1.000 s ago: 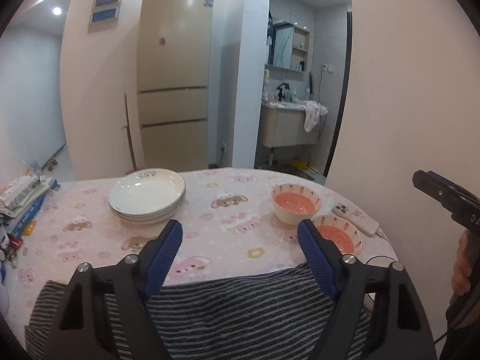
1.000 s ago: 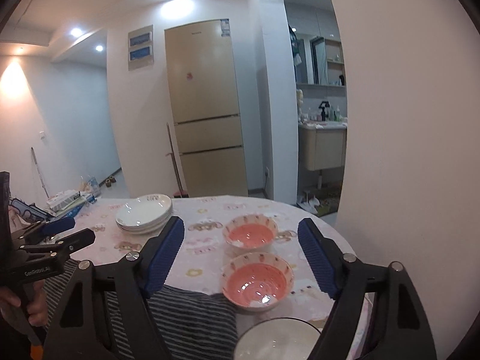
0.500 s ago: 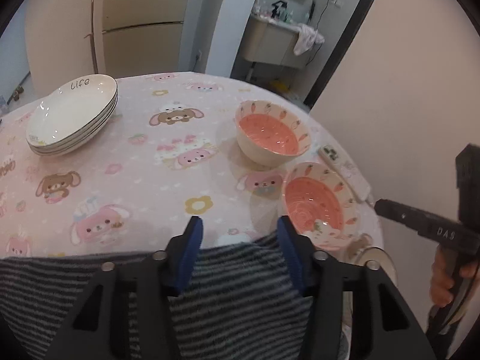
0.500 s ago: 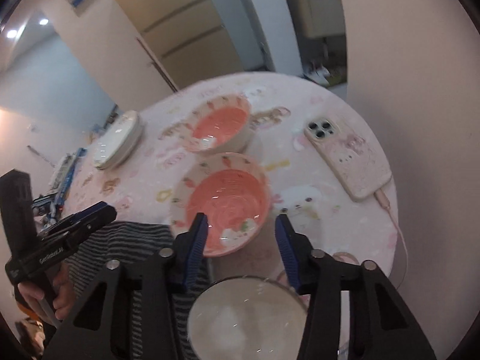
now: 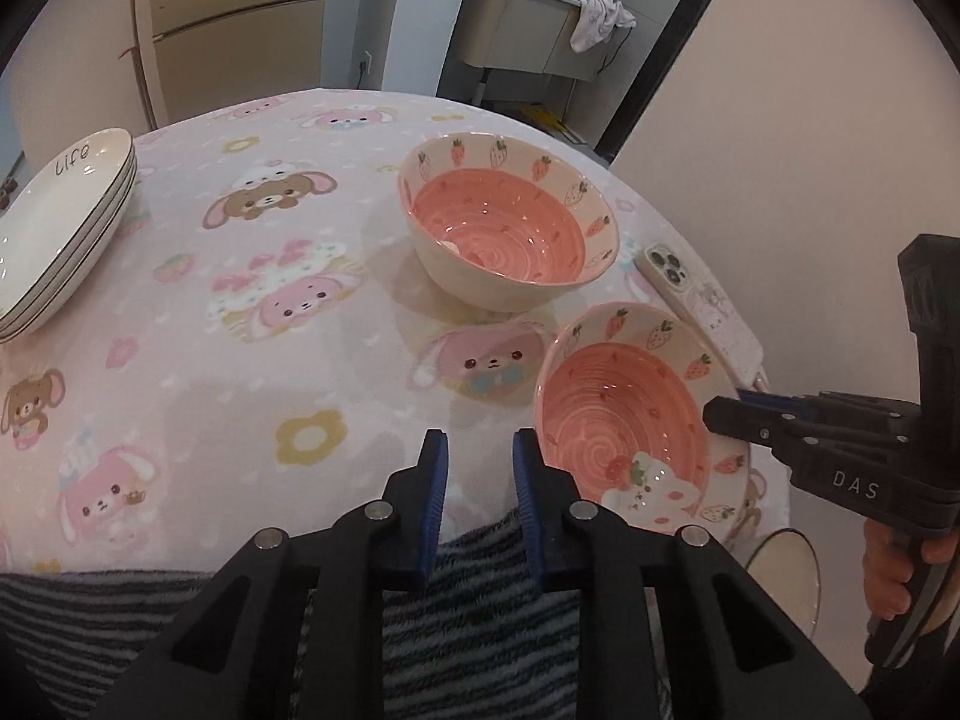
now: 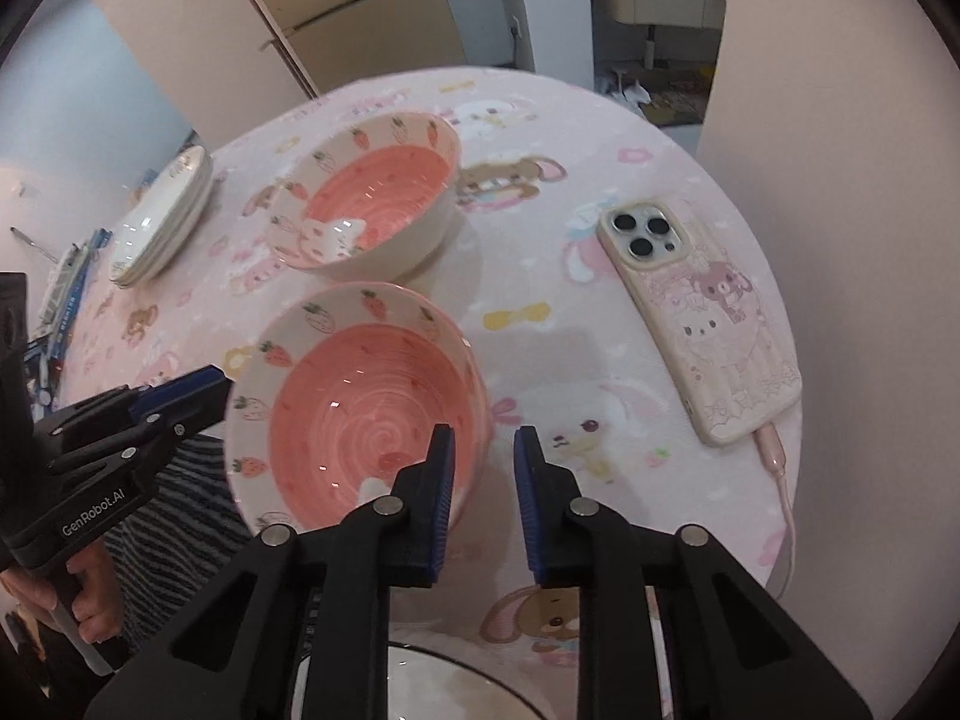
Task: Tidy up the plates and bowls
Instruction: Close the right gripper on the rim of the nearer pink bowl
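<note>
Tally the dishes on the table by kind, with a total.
Pink bowls: 2 (near, far)
White plates: 4, in one stack
Total: 6

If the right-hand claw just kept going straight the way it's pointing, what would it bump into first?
Probably the pink tablecloth, just right of the near strawberry bowl. The right gripper has one finger over that bowl's rim, so it might clip the rim first; depth is unclear. The phone lies off to the right.
</note>
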Motion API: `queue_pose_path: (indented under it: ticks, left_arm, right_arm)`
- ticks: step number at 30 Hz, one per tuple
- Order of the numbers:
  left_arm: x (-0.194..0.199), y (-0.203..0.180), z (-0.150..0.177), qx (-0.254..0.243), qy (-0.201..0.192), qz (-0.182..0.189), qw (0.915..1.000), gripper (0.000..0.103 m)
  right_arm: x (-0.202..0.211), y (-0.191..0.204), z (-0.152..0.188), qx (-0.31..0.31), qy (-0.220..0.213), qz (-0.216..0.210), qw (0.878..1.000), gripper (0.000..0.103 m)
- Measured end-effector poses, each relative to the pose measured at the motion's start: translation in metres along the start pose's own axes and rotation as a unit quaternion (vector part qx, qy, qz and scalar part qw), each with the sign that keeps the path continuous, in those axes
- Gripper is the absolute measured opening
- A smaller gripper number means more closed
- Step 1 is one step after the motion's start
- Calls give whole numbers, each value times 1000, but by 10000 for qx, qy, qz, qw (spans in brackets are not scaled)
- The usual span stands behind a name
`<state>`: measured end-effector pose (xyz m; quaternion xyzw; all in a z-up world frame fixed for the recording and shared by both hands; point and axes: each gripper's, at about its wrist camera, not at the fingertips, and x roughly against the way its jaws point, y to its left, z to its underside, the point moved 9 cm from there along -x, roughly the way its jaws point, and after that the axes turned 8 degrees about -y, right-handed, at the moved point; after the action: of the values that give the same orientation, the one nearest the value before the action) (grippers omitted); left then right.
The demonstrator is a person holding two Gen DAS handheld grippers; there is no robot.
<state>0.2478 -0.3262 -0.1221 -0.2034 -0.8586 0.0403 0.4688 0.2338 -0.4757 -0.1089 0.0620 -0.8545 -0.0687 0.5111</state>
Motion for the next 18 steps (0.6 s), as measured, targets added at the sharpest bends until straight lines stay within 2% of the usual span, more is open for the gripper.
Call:
queue_pose_path:
  ticks: [3, 6, 9, 12, 15, 18]
  left_arm:
    - [-4, 5, -3, 187, -70, -23, 9998, 21]
    - [2, 5, -6, 422, -113, 247, 9987, 21]
    - [18, -3, -14, 111, -399, 254, 9988, 21]
    - [19, -12, -15, 119, -297, 413, 9986, 21]
    - [9, -14, -13, -1, -147, 187, 9997, 21]
    - [-12, -17, -7, 123, 112, 247, 9996, 21]
  right_arm:
    - [-12, 0, 4, -109, 233, -172, 9995, 16]
    - [-15, 6, 6, 8, 232, -187, 9996, 9]
    - [-14, 7, 6, 53, 154, -145, 9998, 9]
    - [-15, 6, 5, 28, 161, -222, 9996, 9]
    - [-15, 8, 4, 127, 148, -163, 9997, 9]
    - [-16, 8, 4, 121, 198, -157, 9996, 9]
